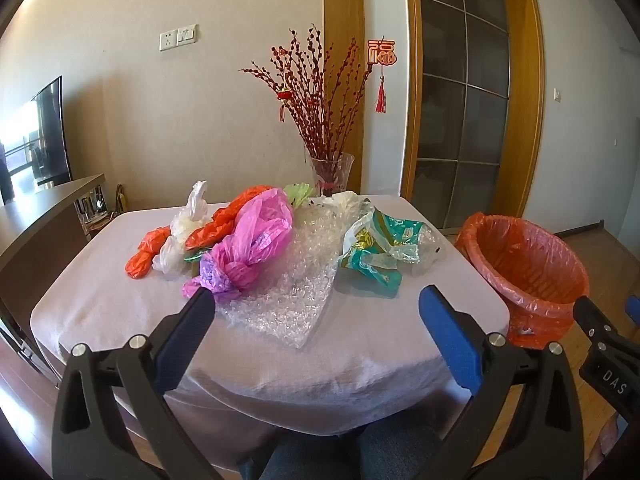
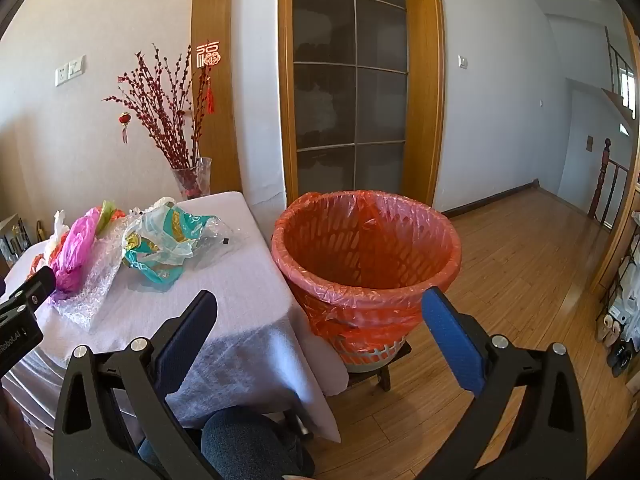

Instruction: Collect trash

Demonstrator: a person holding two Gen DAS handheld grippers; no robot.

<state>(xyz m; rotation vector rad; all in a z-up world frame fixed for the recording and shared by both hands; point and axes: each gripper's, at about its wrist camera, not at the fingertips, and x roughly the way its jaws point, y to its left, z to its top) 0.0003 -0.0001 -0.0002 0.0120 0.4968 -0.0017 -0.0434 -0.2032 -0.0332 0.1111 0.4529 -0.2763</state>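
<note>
The left gripper (image 1: 316, 300) hangs over the near edge of the tabletop (image 1: 120, 312) with its jaws spread wide and nothing between them. Just beyond its fingertips lies a sheet of bubble wrap (image 1: 288, 296), and on the wrap's left edge rests a knotted pink bag (image 1: 256, 240). Behind the pink bag is an orange bag (image 1: 224, 220), and to its left a white bag (image 1: 188, 224) with a smaller orange bag (image 1: 144, 252) beside it. To the right of the bubble wrap sits a crumpled teal and white wrapper (image 1: 380, 248). At the far edge of the tabletop stands a glass vase (image 1: 332, 172) of red branches.

The right gripper (image 2: 320, 308) is likewise released, jaws wide and empty, pointing between the corner of the tabletop and a bin (image 2: 364, 264) lined with an orange bag. The bin sits on a low wooden stool (image 2: 384, 372) just beside the tabletop's right edge, on the wooden floor (image 2: 520, 280). The person's knee (image 2: 244, 440), in dark trousers, shows below the jaws.
</note>
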